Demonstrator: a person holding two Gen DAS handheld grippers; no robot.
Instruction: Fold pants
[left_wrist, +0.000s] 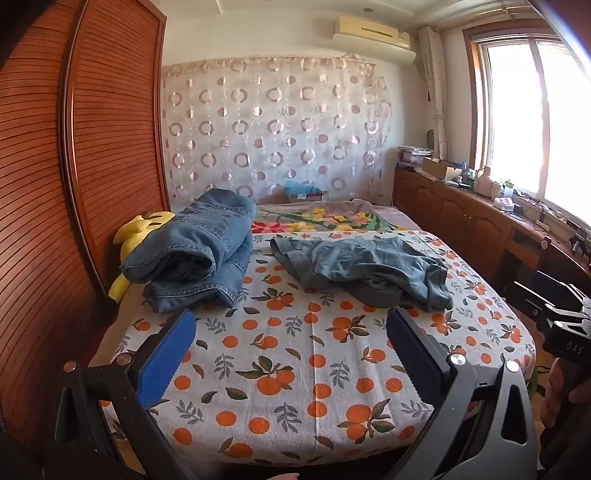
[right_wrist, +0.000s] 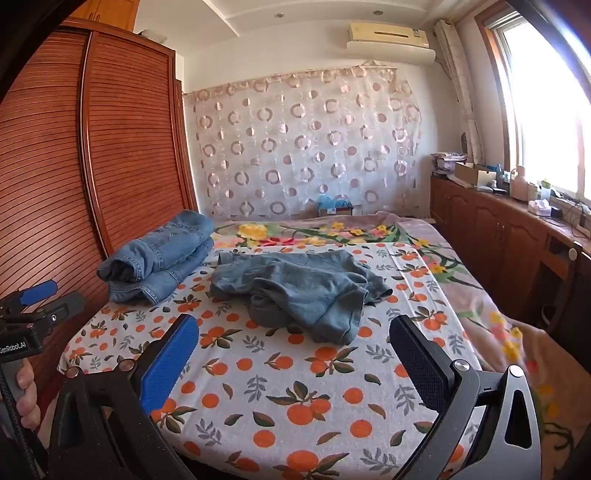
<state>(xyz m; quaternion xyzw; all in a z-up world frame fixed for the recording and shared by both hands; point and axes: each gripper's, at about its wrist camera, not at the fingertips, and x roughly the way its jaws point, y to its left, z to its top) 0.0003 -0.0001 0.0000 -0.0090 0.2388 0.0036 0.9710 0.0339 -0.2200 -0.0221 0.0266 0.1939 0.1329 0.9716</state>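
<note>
A crumpled pair of grey-blue pants (left_wrist: 365, 269) (right_wrist: 299, 288) lies unfolded on the orange-print sheet (left_wrist: 295, 350) (right_wrist: 295, 387) in the middle of the bed. A stack of folded blue jeans (left_wrist: 195, 251) (right_wrist: 159, 258) rests at the bed's left side. My left gripper (left_wrist: 291, 332) hovers over the near part of the bed, open and holding nothing, well short of the pants. Open and empty too, my right gripper (right_wrist: 295, 339) has its tips a short way in front of the pants' near edge. Each gripper shows at the edge of the other's view.
A slatted wooden wardrobe (left_wrist: 74, 166) (right_wrist: 92, 166) stands along the bed's left side. A yellow plush toy (left_wrist: 136, 236) lies behind the jeans. A floral blanket (right_wrist: 314, 230) covers the far end of the bed. Wooden cabinets (left_wrist: 461, 210) with clutter on top run under the window at right.
</note>
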